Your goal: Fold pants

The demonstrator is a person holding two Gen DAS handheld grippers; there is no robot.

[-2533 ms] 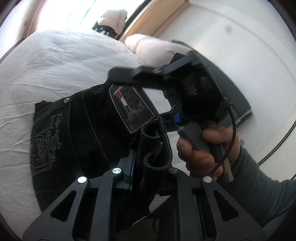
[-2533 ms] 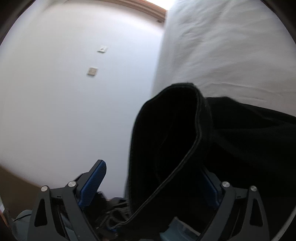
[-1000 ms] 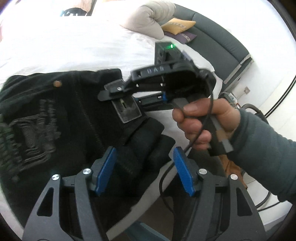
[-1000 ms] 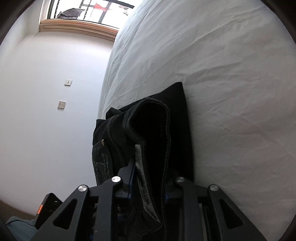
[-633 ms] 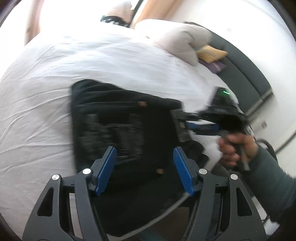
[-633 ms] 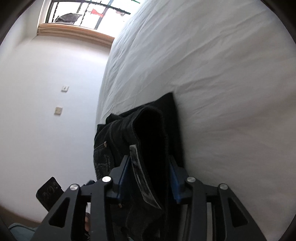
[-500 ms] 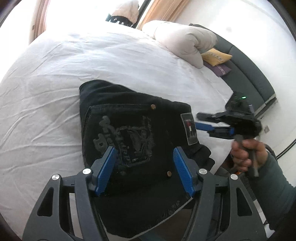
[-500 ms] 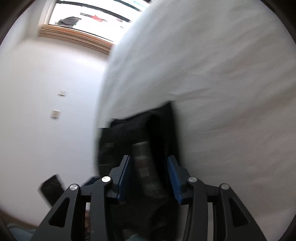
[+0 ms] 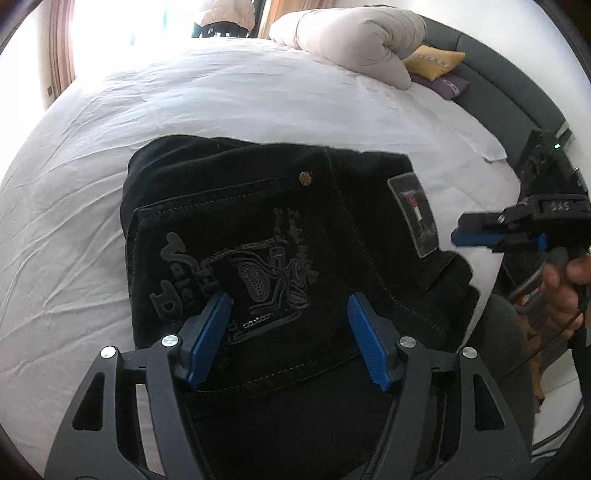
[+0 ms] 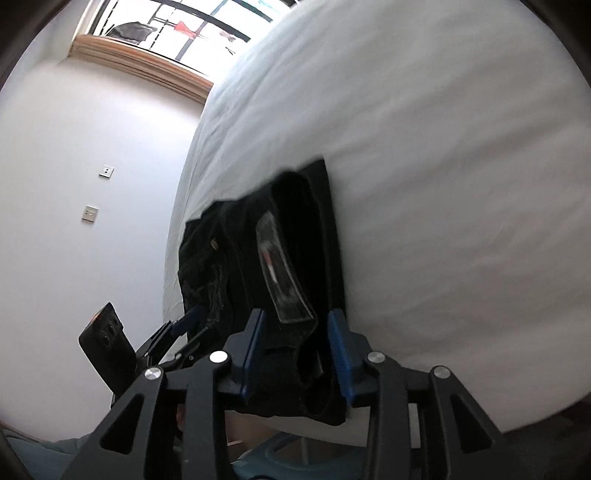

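The black jeans [image 9: 280,236] lie folded into a compact stack near the edge of the white bed [image 9: 221,96], back pocket embroidery and waist label facing up. My left gripper [image 9: 290,332] is open and empty, hovering above the pocket. My right gripper [image 10: 295,350] is open, its blue pads on either side of the waistband end of the jeans [image 10: 280,251], clear of the cloth. The right gripper also shows in the left wrist view [image 9: 480,236], just off the label corner. The left gripper shows in the right wrist view [image 10: 184,325] beside the stack.
A rolled beige duvet [image 9: 354,40] and yellow and purple cushions [image 9: 436,61] lie at the head of the bed by a dark grey headboard [image 9: 517,99]. A white wall [image 10: 74,184] with sockets runs along the bed's side. A window [image 10: 177,29] is beyond.
Both grippers have let go of the jeans, which now lie folded on the bed. The left gripper has pulled back above them. The right gripper has opened and backed off toward the bed's edge.
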